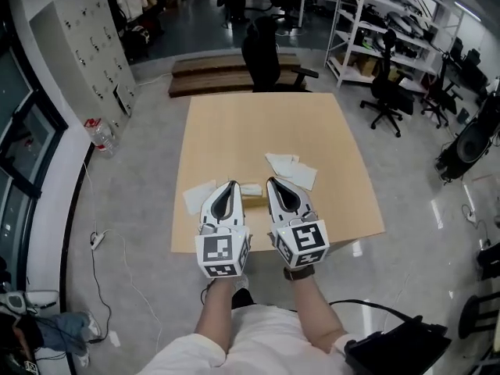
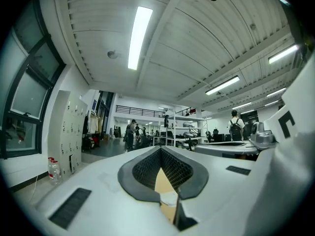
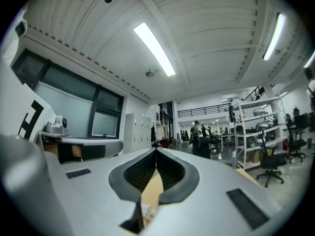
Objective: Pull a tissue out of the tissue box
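Note:
A small tan tissue box [image 1: 251, 197] with white tissue showing on its top lies near the front edge of the tan table [image 1: 266, 123]. My left gripper [image 1: 233, 183] is held level just left of the box, with its jaws shut and nothing in them. My right gripper [image 1: 270, 180] is level just right of the box, also shut and empty. Loose white tissues [image 1: 291, 169] lie behind the right gripper, and another tissue [image 1: 198, 197] lies left of the left one. In the left gripper view the left gripper [image 2: 161, 149] has its jaw tips meeting. The right gripper [image 3: 156, 150] shows the same in its own view.
A black office chair [image 1: 262, 53] stands at the table's far end, with a low wooden platform [image 1: 226, 73] behind it. White shelving [image 1: 367, 30] and more chairs are at the right. A water bottle [image 1: 100, 135] and a cable [image 1: 98, 241] lie on the floor at the left.

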A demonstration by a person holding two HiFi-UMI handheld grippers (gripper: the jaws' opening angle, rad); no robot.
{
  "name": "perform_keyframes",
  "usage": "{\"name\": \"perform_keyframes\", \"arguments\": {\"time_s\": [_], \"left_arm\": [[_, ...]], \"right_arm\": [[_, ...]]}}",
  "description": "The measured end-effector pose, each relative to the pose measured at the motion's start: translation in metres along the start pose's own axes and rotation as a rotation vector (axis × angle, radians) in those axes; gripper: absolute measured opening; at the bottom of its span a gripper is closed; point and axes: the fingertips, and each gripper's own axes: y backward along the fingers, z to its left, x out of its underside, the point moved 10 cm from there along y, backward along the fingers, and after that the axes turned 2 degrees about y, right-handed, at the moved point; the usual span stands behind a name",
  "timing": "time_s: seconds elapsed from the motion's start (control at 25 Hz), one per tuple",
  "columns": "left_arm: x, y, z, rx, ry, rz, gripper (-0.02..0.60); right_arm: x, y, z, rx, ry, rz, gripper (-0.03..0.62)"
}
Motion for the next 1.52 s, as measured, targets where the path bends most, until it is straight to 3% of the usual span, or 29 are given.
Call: {"name": "perform_keyframes", "arguments": {"time_s": [0.2,0.36,0.64,0.84,1.04,1.52], "left_arm": [[-0.027,-0.049,0.064,-0.006,-0.006,-0.089,0.002],[-0.013,-0.073,0.094,0.022,0.018,-0.083,0.002],[0.021,-0.126,0.125,0.105,0.044,0.007,0.002],[0.054,-0.151,0.144,0.103,0.069,0.107,0.002],[0.1,-0.178,0.151,0.116,0.103,0.199,0.002],[0.189,-0.192,0.15,0.136,0.162,0.385,0.002]], "right_arm": [[-0.023,-0.07,-0.003,0.032,0.068,-0.061,0.005],[-0.006,-0.103,-0.005,0.035,0.062,-0.032,0.005],[0.02,-0.159,-0.017,0.004,0.105,0.05,0.005],[0.068,-0.186,-0.033,-0.063,0.042,0.218,0.005],[0.117,-0.205,-0.046,-0.118,0.066,0.385,0.005],[0.21,-0.206,-0.042,-0.229,0.138,0.628,0.006]]}}
